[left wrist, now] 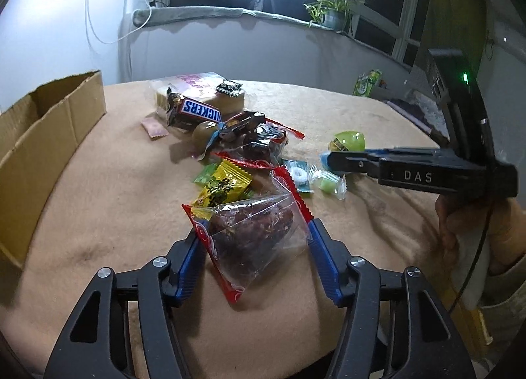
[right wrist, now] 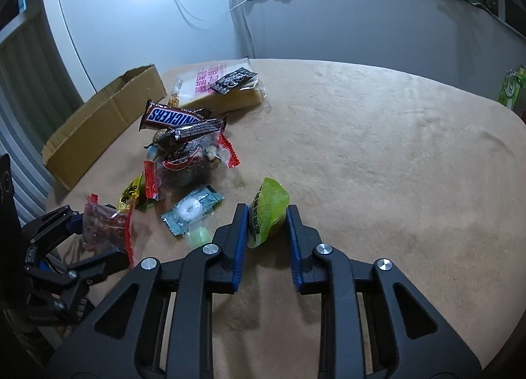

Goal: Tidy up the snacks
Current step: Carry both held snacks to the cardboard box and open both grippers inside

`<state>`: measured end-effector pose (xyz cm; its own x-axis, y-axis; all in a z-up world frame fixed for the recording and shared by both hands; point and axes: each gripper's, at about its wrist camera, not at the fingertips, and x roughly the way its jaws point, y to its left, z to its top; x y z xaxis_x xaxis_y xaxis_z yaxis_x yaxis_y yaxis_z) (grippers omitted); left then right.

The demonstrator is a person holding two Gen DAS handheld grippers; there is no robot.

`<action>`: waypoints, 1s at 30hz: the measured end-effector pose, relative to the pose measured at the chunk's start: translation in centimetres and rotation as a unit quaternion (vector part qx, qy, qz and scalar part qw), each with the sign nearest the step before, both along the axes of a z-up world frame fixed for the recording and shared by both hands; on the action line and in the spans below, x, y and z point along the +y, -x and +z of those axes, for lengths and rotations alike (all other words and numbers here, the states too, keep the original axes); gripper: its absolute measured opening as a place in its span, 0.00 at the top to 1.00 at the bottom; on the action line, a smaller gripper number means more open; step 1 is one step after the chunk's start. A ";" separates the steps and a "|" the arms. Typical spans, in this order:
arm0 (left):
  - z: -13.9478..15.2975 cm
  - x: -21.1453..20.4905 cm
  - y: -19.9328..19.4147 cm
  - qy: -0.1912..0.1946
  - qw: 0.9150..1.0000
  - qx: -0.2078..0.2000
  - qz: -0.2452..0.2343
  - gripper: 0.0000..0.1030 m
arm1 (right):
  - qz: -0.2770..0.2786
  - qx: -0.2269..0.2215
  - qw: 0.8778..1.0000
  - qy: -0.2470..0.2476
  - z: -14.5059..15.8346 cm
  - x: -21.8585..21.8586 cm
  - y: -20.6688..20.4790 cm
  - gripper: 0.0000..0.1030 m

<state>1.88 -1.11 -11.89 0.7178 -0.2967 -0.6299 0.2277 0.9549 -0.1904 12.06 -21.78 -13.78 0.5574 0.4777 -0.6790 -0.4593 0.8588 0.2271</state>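
My left gripper (left wrist: 254, 231) is shut on a clear red-edged bag of dark dried fruit (left wrist: 253, 240), held just above the tan table; the bag also shows in the right wrist view (right wrist: 105, 231). My right gripper (right wrist: 267, 211) is shut on a green jelly cup (right wrist: 268, 211), seen from the side in the left wrist view (left wrist: 348, 141). A snack pile lies ahead: a Snickers bar (left wrist: 197, 111), a yellow candy (left wrist: 223, 186), a mint packet (right wrist: 192, 208), another red-edged bag (right wrist: 190, 162) and a wrapped cake slab (right wrist: 220, 89).
An open cardboard box (left wrist: 49, 135) stands at the table's left edge, also in the right wrist view (right wrist: 108, 122). A green packet (left wrist: 368, 81) lies beyond the far right of the table. A wall and windowsill with a plant (left wrist: 328, 10) are behind.
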 end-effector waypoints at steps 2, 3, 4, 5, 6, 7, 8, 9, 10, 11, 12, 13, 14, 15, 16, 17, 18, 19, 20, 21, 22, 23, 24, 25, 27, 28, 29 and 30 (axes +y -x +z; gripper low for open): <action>0.1 0.4 0.2 0.011 1.000 0.000 0.002 0.42 | -0.013 -0.007 1.000 -0.010 0.2 -0.6 0.3 0.77; 0.2 0.5 0.3 0.014 1.000 0.001 0.003 0.42 | -0.019 -0.010 1.000 -0.015 0.3 -1.0 0.5 0.77; 0.2 0.6 0.4 0.014 1.000 0.001 0.005 0.42 | -0.022 -0.010 1.000 -0.016 0.3 -1.2 0.5 0.77; 0.3 0.8 0.6 0.016 1.000 0.001 0.007 0.42 | -0.025 -0.009 0.999 -0.018 0.2 -1.4 0.6 0.77; 0.3 0.9 0.7 0.017 1.000 0.001 0.008 0.42 | -0.028 -0.009 0.999 -0.018 0.2 -1.6 0.7 0.77; 0.3 1.0 0.7 0.019 1.000 0.002 0.010 0.42 | -0.030 -0.010 0.999 -0.017 0.1 -1.7 0.9 0.77; 0.4 1.0 0.8 0.020 1.000 0.002 0.011 0.42 | -0.031 -0.011 0.999 -0.018 0.1 -1.8 1.0 0.77; 0.5 1.0 0.8 0.021 1.000 0.001 0.012 0.42 | -0.033 -0.012 0.999 -0.018 0.2 -2.0 1.2 0.77; 0.6 1.0 0.8 0.020 1.000 0.000 0.013 0.42 | -0.036 -0.014 0.999 -0.019 0.2 -2.1 1.4 0.77; 0.7 1.0 0.8 0.021 1.000 -0.001 0.014 0.42 | -0.039 -0.017 0.999 -0.019 0.3 -2.3 1.5 0.77; 0.7 1.1 0.8 0.021 1.000 -0.002 0.014 0.42 | -0.041 -0.018 0.999 -0.019 0.4 -2.4 1.6 0.77; 0.9 1.1 0.9 0.021 1.000 -0.003 0.015 0.42 | -0.042 -0.019 0.999 -0.019 0.5 -2.5 1.8 0.77; 1.0 1.2 0.9 0.021 1.000 -0.005 0.016 0.42 | -0.044 -0.022 0.999 -0.020 0.7 -2.5 1.9 0.77; 1.2 1.2 1.0 0.022 1.000 -0.008 0.017 0.42 | -0.045 -0.025 0.998 -0.020 0.9 -2.6 2.0 0.77; 1.4 1.4 1.1 0.022 1.000 -0.011 0.018 0.42 | -0.046 -0.029 0.998 -0.021 1.2 -2.6 2.1 0.77; 1.8 1.5 1.1 0.023 0.999 -0.015 0.020 0.42 | -0.046 -0.033 0.998 -0.021 1.5 -2.6 2.2 0.77; 1.9 1.7 1.3 0.023 0.999 -0.017 0.021 0.42 | -0.046 -0.037 0.998 -0.021 1.9 -2.5 2.3 0.77; 2.3 1.9 1.3 0.024 0.999 -0.021 0.023 0.42 | -0.044 -0.041 0.998 -0.021 2.4 -2.3 2.5 0.77; 2.6 2.1 1.4 0.025 0.999 -0.024 0.026 0.42 | -0.043 -0.047 0.998 -0.020 2.9 -2.1 2.6 0.77; 3.0 2.4 1.5 0.027 0.999 -0.029 0.029 0.42 | -0.043 -0.054 0.997 -0.020 3.4 -1.9 2.8 0.77; 3.4 2.7 1.5 0.028 0.999 -0.034 0.032 0.42 | -0.043 -0.059 0.997 -0.021 3.9 -1.8 2.9 0.77; 3.7 3.0 1.6 0.029 0.998 -0.037 0.035 0.42 | -0.042 -0.065 0.997 -0.022 4.5 -1.5 3.0 0.77; 4.2 3.5 1.6 0.029 0.998 -0.043 0.040 0.42 | -0.041 -0.070 0.996 -0.022 4.9 -1.3 3.0 0.77; 4.4 3.8 1.7 0.029 0.998 -0.046 0.044 0.42 | -0.040 -0.076 0.996 -0.022 5.6 -1.0 3.1 0.77; 5.3 4.6 1.8 0.032 0.997 -0.056 0.052 0.42 | -0.036 -0.086 0.995 -0.020 6.7 -0.3 3.1 0.77; 5.7 5.0 1.9 0.032 0.996 -0.062 0.056 0.42 | -0.034 -0.090 0.995 -0.019 7.1 0.0 3.1 0.77; 6.1 5.5 1.9 0.031 0.995 -0.067 0.061 0.42 | -0.032 -0.095 0.995 -0.018 7.6 0.4 3.1 0.77; 6.6 6.1 2.0 0.031 0.994 -0.075 0.068 0.42 | -0.030 -0.098 0.995 -0.017 8.0 0.8 3.1 0.77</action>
<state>-0.10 5.03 -5.25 0.8384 -0.2258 -0.4960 0.1279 0.9662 -0.2238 8.96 -20.93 -5.80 0.7055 0.4609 -0.5383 -0.4465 0.8790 0.1674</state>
